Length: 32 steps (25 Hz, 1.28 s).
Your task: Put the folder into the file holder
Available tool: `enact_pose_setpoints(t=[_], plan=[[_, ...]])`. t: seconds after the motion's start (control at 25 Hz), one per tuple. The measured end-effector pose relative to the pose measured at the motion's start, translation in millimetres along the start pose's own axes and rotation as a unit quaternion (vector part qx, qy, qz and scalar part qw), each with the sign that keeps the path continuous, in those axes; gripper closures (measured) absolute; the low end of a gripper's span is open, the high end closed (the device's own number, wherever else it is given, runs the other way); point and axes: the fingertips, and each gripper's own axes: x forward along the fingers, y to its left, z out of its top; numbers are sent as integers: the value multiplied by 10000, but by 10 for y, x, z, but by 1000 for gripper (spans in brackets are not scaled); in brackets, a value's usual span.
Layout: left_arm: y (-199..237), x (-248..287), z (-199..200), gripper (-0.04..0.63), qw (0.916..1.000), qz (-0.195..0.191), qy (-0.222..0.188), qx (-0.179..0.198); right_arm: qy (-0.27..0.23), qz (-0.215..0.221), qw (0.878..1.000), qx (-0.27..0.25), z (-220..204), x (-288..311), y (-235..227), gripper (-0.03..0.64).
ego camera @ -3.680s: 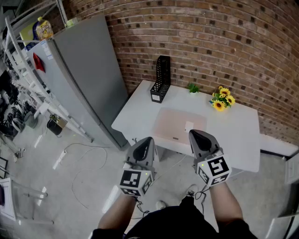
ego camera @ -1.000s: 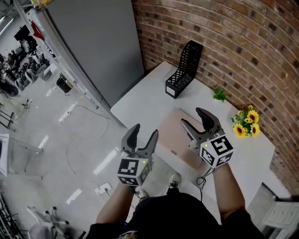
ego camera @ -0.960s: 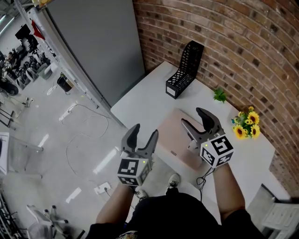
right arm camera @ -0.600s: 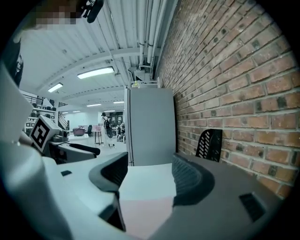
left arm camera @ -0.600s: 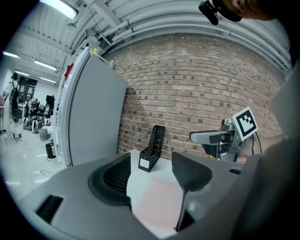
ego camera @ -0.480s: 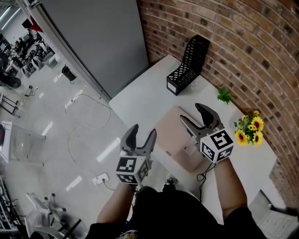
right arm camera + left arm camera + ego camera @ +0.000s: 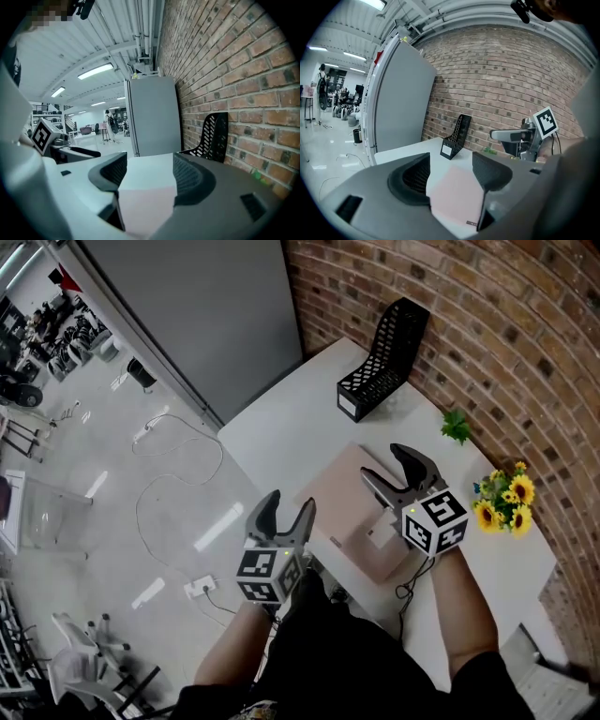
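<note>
Folder [image 7: 339,501] lies below right tongs [image 7: 384,465] (opening, empty).

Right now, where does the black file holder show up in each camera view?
Head view: file holder upper right of centre, at the table's far corner.
Left gripper view: file holder near centre, beyond the folder.
Right gripper view: file holder right of centre, against the brick wall.
Shared landmark: the pink folder, nearer than it everywhere.
</note>
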Motion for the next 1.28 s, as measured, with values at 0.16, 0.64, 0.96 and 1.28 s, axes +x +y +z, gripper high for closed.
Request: enact_pose_setpoints(t=[0.16, 0.64, 0.96, 1.28], plan=[[61, 108, -178, 322, 9997, 47, 207, -145, 191, 52, 9998, 30, -121, 99, -39, 301], [484, 500, -845, 301, 9905, 385, 976, -889, 1148, 482, 9916, 359, -684, 691, -302, 274], [630, 690, -1295, 287, 9782, 438, 1542, -1318, 1946, 724, 9761, 643, -1179, 1153, -428, 239], [767, 807, -1567, 284, 9682, 492, 1914, -1537, 2508, 725, 9609, 920, -1614, 1411, -594, 213]])
